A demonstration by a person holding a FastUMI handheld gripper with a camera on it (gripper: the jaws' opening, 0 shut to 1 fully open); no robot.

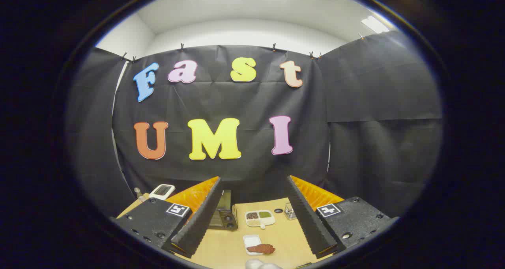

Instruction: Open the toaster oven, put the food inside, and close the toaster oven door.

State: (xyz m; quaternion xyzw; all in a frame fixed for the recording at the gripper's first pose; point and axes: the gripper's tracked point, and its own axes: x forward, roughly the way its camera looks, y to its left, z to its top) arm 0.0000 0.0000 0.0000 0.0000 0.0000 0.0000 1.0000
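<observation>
The toaster oven (pixel 224 213) sits far left on the table (pixel 276 237), door apparently closed; the food (pixel 261 248) lies nearer on a small tray (pixel 250 241). The gripper (pixel 254 217) hovers wide open, empty. Opening the door likely comes first: reach for its handle.

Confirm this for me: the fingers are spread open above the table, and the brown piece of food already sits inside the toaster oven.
Wrong on the food. In the gripper view the brown food lies on a small white tray on the table, apart from the toaster oven. The gripper fingers are indeed spread open.
</observation>
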